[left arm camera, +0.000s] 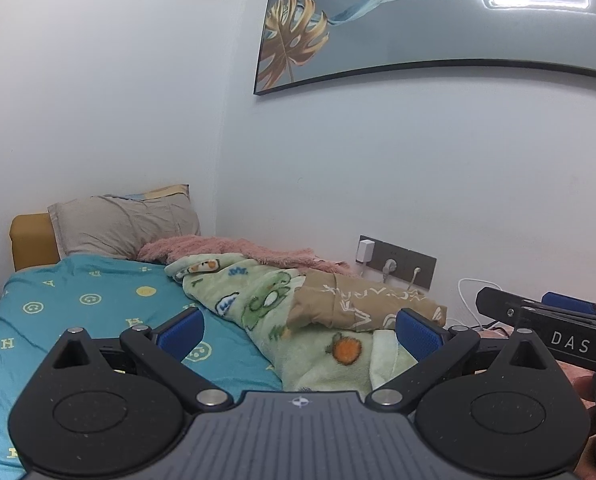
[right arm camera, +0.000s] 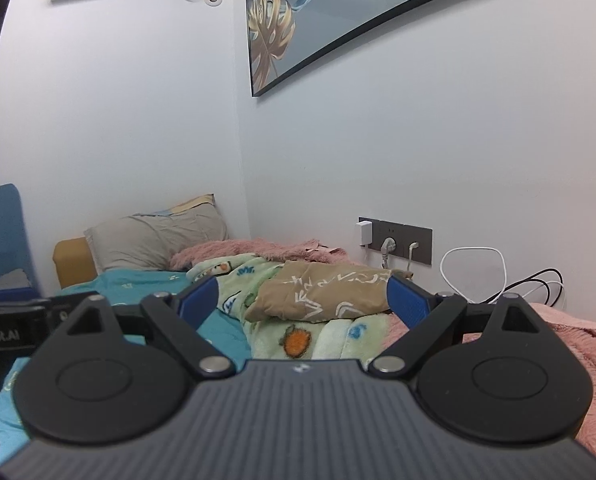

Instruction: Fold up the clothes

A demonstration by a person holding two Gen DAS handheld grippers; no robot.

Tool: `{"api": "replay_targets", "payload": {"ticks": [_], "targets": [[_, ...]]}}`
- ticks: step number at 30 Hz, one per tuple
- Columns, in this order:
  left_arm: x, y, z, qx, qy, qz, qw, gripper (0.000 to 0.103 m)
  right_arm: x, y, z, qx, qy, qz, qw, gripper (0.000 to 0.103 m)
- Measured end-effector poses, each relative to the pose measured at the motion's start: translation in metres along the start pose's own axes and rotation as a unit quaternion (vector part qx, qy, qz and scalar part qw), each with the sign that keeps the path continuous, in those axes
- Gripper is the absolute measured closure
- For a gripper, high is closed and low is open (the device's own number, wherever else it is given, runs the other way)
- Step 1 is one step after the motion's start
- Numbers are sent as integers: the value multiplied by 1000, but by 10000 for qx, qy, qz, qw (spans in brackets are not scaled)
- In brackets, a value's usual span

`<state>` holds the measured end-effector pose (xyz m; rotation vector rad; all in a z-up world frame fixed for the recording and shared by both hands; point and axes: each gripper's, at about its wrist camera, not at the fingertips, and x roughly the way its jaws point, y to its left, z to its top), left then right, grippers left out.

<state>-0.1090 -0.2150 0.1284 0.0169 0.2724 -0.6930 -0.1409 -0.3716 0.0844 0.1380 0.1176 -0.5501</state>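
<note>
Nearest to me, my left claw [left arm camera: 300,330] stands released, its blue pads spread wide with nothing between them, and my right claw [right arm camera: 302,300] is the same, wide and empty; I judge I hold them spread like this so each is ready to take an edge of cloth. They sit side by side, the right one showing at the far right edge of the left camera's view, which suits a two-handed pick-up. Just beyond the pads lies a green cartoon blanket [left arm camera: 274,308], bunched in a loose ridge across the bed [left arm camera: 78,300] rather than spread flat. On top of it, a little farther, rests the tan garment with white lettering [right arm camera: 322,290], crumpled and not yet folded; that is the piece I take to be my job, and it lies almost straight ahead of the right claw. A pink fuzzy blanket [right arm camera: 578,352] runs along the right and behind. Farther still, a grey pillow [left arm camera: 126,224] leans at the far left against the wall, and plugs [right arm camera: 386,246] sit in a wall socket far right.
</note>
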Motion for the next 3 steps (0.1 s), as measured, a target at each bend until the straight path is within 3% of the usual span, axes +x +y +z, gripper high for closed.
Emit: {"api": "replay_targets", "payload": {"ticks": [3], "targets": [[-2,1,0,-6,-27,32,10000,0,-2,1,-1,0,15,15,10000,10]]}}
